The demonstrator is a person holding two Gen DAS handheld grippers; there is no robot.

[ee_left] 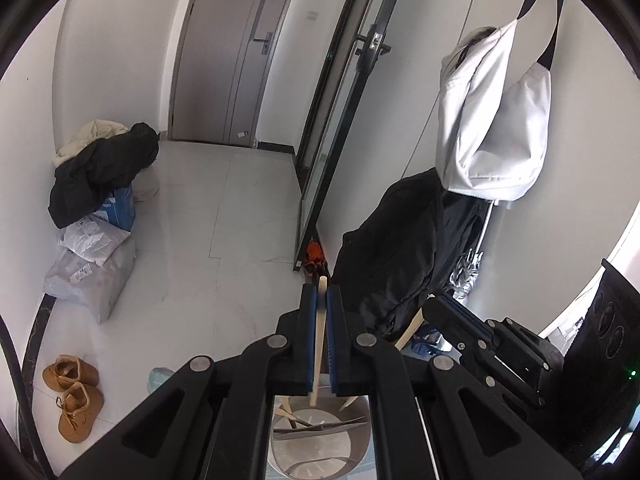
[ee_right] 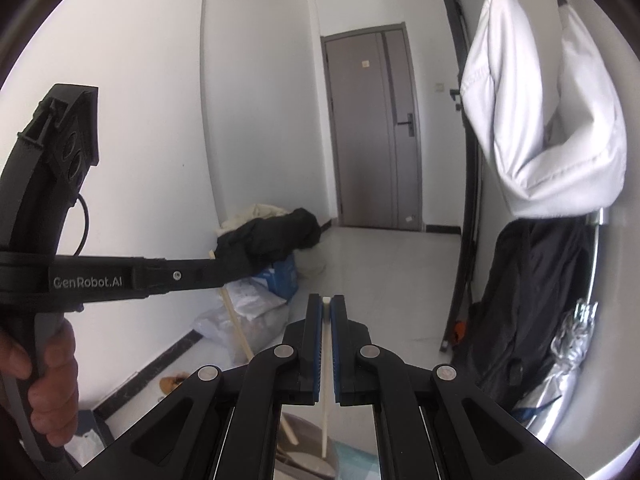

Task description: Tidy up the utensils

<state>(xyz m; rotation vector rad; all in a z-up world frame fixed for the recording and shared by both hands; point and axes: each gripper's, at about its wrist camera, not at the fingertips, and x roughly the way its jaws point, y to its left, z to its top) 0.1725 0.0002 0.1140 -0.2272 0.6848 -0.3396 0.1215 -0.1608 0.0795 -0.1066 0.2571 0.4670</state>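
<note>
The left gripper clamps a pale wooden chopstick; the right gripper clamps a cream chopstick. Carry both level and unhurried above the steel bowl, jaws kept closed.

Pale, matt, wood-looking chopstick clamped between blue ribbed rubbery pads of the left gripper, matt black plastic with dull metal pivot pins; right gripper the same, on a second pale stick. Floor glossy pale tile; door smooth matt grey. White bag soft cloth, parcels crinkled plastic film, boots tan and suede-like.
</note>
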